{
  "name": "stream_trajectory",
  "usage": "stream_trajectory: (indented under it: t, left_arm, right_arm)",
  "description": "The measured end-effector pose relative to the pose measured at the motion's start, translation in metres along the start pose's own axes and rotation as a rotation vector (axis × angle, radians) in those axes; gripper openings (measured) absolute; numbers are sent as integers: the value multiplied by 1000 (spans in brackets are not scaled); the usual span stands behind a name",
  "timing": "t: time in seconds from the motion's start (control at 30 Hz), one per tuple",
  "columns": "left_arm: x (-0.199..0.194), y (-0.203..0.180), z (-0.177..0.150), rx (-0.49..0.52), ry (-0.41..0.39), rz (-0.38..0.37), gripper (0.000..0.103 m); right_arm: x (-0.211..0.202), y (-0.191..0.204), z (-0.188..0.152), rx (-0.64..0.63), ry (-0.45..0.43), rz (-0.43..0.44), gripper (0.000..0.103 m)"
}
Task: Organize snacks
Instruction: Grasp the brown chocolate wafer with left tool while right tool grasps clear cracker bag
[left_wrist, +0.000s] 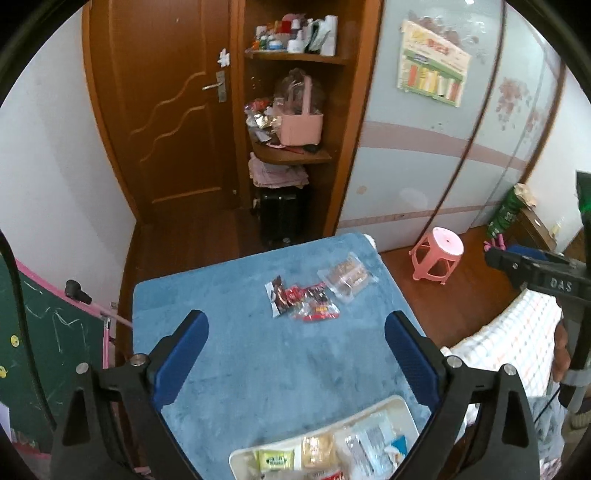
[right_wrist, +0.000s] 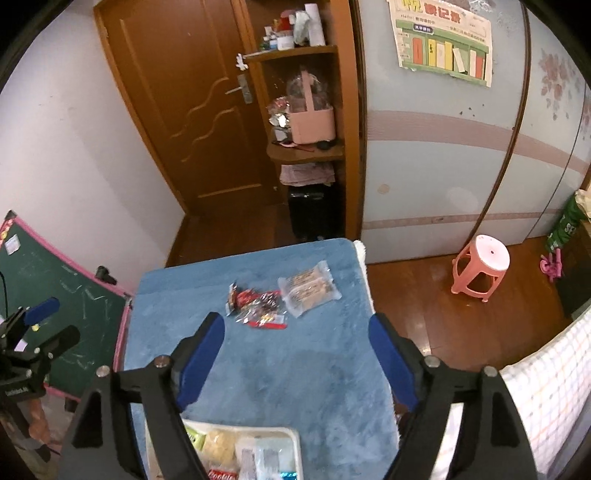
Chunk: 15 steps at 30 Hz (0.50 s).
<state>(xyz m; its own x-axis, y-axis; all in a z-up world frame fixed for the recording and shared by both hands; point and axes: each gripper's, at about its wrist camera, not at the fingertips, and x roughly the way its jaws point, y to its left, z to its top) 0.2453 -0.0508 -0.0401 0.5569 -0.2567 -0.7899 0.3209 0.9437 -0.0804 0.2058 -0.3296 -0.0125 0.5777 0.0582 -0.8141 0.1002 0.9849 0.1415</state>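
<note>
A white tray (left_wrist: 402, 406) at the near edge of the blue-covered table (left_wrist: 258, 354) holds several wrapped snacks; it also shows in the right wrist view (right_wrist: 295, 439). Farther out lie a clear pack of brown biscuits (left_wrist: 347, 277), a small dark-and-white packet (left_wrist: 277, 295) and red wrapped sweets (left_wrist: 314, 304); the right wrist view shows the biscuits (right_wrist: 308, 290) and sweets (right_wrist: 258, 308). My left gripper (left_wrist: 295, 354) is open and empty above the table. My right gripper (right_wrist: 297, 358) is open and empty, also seen at the right (left_wrist: 532, 273).
A pink stool (left_wrist: 437, 258) stands on the wood floor right of the table. A green chalkboard (left_wrist: 44, 350) leans at the left. A checked cloth (left_wrist: 517, 354) lies at the right. A wooden door (left_wrist: 170, 110) and shelves with a pink basket (left_wrist: 299, 122) are behind.
</note>
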Motion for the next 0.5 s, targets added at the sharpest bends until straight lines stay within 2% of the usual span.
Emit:
stream_trajectory:
  t: [0.13,0.23,0.43,0.5]
  left_arm:
    - [53,8,29,-37,63,12,96]
    - [102,12,39,-75,123,29,96]
    - [210,24,40,-151,243,61,96]
    - [249,30,36,-183,287,78,96]
  right_arm:
    - [42,-7,27,8,42,4,84]
    - [84,-5,43,-21,82,6,86]
    - [197,-5,62,-87,190,26,89]
    - [233,-5,61,-111,227,40,95]
